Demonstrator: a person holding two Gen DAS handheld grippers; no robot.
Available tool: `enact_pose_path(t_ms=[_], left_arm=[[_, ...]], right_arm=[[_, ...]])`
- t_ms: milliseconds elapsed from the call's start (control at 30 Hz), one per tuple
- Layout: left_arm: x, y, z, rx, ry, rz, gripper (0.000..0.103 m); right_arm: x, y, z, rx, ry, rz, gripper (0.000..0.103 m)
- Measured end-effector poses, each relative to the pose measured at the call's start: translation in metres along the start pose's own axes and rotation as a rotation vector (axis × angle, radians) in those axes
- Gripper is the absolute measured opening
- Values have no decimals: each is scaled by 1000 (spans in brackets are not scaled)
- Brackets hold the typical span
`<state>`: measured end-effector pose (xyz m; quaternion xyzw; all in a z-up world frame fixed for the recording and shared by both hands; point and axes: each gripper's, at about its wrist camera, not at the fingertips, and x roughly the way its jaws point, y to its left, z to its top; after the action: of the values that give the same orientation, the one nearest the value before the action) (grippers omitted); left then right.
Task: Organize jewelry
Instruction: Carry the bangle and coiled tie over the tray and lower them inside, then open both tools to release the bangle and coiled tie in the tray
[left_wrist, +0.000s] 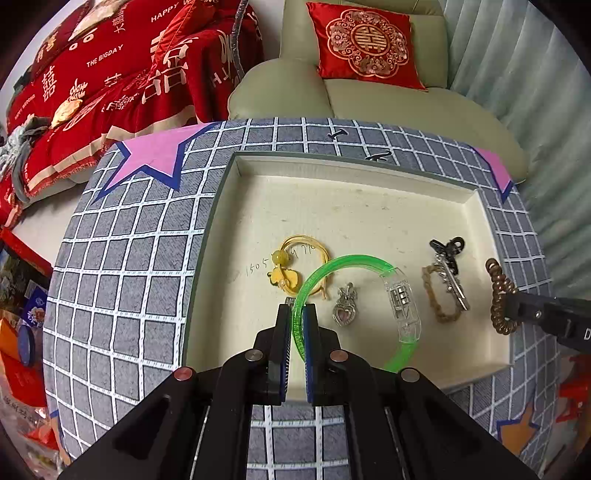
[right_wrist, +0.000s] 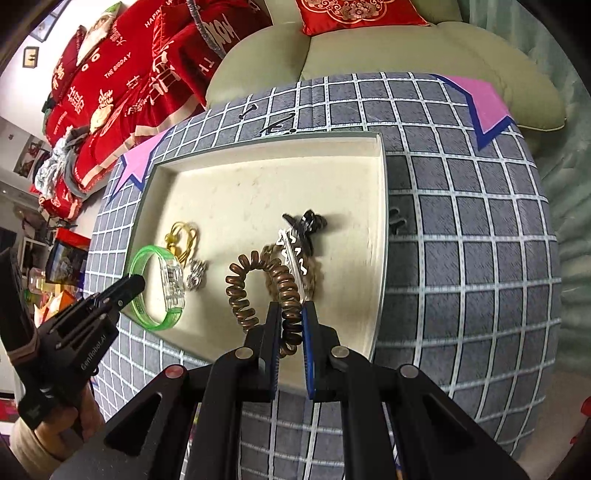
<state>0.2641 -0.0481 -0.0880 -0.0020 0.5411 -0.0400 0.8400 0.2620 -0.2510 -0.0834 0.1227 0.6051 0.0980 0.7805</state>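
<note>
My left gripper (left_wrist: 297, 308) is shut on the green translucent bracelet (left_wrist: 351, 264), held over the cream tray (left_wrist: 369, 166); the bracelet also shows in the right wrist view (right_wrist: 138, 264). My right gripper (right_wrist: 292, 306) is shut on a brown spiral hair tie (right_wrist: 240, 291), over the tray's near right part; the hair tie also shows in the left wrist view (left_wrist: 498, 295). In the tray lie a yellow cord bracelet (left_wrist: 295, 258), a silver heart pendant (left_wrist: 345, 308), a braided tan bracelet (left_wrist: 439, 295) and a black-and-silver hair clip (left_wrist: 448, 258).
The tray sits on a round table with a grey grid cloth (left_wrist: 129, 258) with pink star patches (left_wrist: 155, 155). Behind it stand a pale green armchair (left_wrist: 351, 99) with a red cushion and a red bedspread (left_wrist: 92, 74).
</note>
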Motion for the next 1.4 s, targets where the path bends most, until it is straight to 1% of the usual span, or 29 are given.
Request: enact_pose_path(t_ms=[200,533,733,900,967,1000,1033,1100,1167,1300,1400], left_arm=[[17,-2,4,10,14,42,16],[33,-5,2,23,32,102,16],[38,-7,2,29,55,111,16],[37,-6,2,31,60,114,16],[34,-8,1,33,57,114,16],[33,-8,1,35,56,114,16],[31,-9,1,37,54,114,16],[28,-10,0,41,51,114,16],[24,-10,0,43,47,113,16],[16,-9,1,33,40,95,16],[9,-8,0,30,28,91,16]], right_arm=[[14,-7,12,5,21,-12,12],[36,-8,15,10,57,-34,12],[42,-7,16,8,63,-34,13],[41,-6,15,10,70,-30,13],[41,-7,16,17,73,-26,17],[40,-7,16,22,71,-20,26],[39,-8,16,23,68,-16,42],[33,-9,15,27,51,9,54],[29,-8,15,27,41,18,54],[18,-5,15,38,18,49,65],[10,-4,11,48,7,64,67]])
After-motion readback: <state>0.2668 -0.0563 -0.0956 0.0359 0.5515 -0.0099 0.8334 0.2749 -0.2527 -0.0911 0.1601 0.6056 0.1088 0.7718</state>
